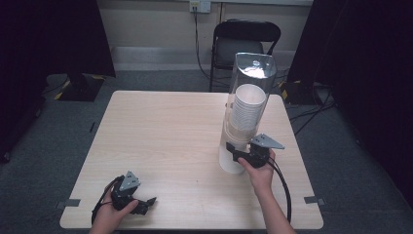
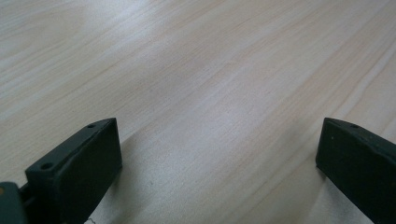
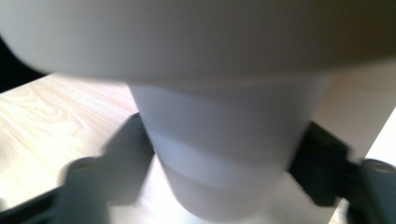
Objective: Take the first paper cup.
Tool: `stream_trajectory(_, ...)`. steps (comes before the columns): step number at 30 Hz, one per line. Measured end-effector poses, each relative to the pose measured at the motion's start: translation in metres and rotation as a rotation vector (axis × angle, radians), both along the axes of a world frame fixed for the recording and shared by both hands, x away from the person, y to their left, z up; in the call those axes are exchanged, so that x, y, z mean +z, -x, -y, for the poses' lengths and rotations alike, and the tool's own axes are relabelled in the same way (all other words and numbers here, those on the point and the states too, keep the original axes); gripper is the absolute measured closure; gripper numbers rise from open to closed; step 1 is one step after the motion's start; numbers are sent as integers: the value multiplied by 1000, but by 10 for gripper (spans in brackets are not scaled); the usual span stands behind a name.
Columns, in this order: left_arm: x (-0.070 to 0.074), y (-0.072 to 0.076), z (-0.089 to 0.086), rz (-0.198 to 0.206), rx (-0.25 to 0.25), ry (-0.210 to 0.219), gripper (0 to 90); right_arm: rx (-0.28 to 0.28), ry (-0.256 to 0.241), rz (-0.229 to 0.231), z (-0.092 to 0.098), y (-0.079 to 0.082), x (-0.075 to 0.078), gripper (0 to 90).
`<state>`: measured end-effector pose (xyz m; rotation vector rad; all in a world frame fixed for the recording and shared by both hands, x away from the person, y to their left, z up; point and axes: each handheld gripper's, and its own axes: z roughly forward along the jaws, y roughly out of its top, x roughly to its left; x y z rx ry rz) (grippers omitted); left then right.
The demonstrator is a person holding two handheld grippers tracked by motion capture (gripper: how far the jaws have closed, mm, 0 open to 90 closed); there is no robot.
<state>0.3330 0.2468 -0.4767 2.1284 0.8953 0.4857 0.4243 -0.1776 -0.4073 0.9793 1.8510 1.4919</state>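
Observation:
A cup dispenser (image 1: 251,83) stands at the table's right: a clear tube holding a stack of white paper cups (image 1: 247,109) over a white lower part. My right gripper (image 1: 242,152) is at the dispenser's foot. In the right gripper view, its jaws press both sides of the lowest white paper cup (image 3: 224,121), which hangs under the wide white collar (image 3: 196,37); the gripper (image 3: 224,158) is shut on it. My left gripper (image 1: 146,202) rests near the front left corner. It is open, with only bare wood between its fingers (image 2: 74,172).
The light wood table (image 1: 170,136) is bare left of the dispenser. A black folding chair (image 1: 246,41) stands behind the far edge. Dark curtains hang at both sides, and cables lie on the floor at the right (image 1: 311,112).

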Motion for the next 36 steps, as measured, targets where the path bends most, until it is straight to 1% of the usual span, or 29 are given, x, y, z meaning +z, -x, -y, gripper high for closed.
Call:
stream_trajectory(1, 0, -1, 0, -2, 0, -4, 0, 8, -2, 5, 0, -1, -1, 319)
stream_trajectory(3, 0, -1, 0, -2, 0, -5, 0, 4, 7, 14, 1, -1, -2, 326)
stream_trajectory(4, 0, -1, 1, -3, 3, 0, 0, 7, 14, 18, 1, -1, -2, 329)
stream_trajectory(5, 0, -1, 1, -2, 4, 1, 0, 4, 36, 28, 2, -1, -3, 335)
stream_trajectory(7, 0, -1, 1, -2, 5, 1, 0, 4, 30, 32, 2, -1, -4, 341)
stream_trajectory(8, 0, -1, 1, -2, 5, 1, 0, 0, 37, 45, 3, -1, -5, 344)
stream_trajectory(10, 0, -2, 1, -1, 5, 1, 0, 1, 27, 49, 3, -1, -6, 348)
stream_trajectory(12, 0, -1, 1, -1, 4, 0, 0, -1, 14, 48, 2, -1, -7, 357)
stream_trajectory(14, 0, -1, 1, -1, 5, 1, 0, -7, 21, 52, 1, -1, -8, 361)
stream_trajectory(20, 0, -1, 1, -2, 3, -3, 0, -9, 23, 53, 1, -1, -9, 367)
stream_trajectory(22, 0, -1, 1, -2, 4, -2, 0, -13, 12, 53, 0, 0, -10, 368)
stream_trajectory(24, 0, -1, 1, -1, 6, 1, 0, -13, 17, 55, 0, -1, -10, 369)
stream_trajectory(31, 0, -1, 1, -2, 5, -1, 0, -20, 9, 54, -1, -1, -12, 371)
stream_trajectory(32, 0, -1, 1, -1, 4, -3, 0, -28, 30, 59, -2, -1, -11, 371)
stream_trajectory(36, 0, -1, 0, -1, 3, -5, 0, -30, 27, 54, -1, -1, -12, 371)
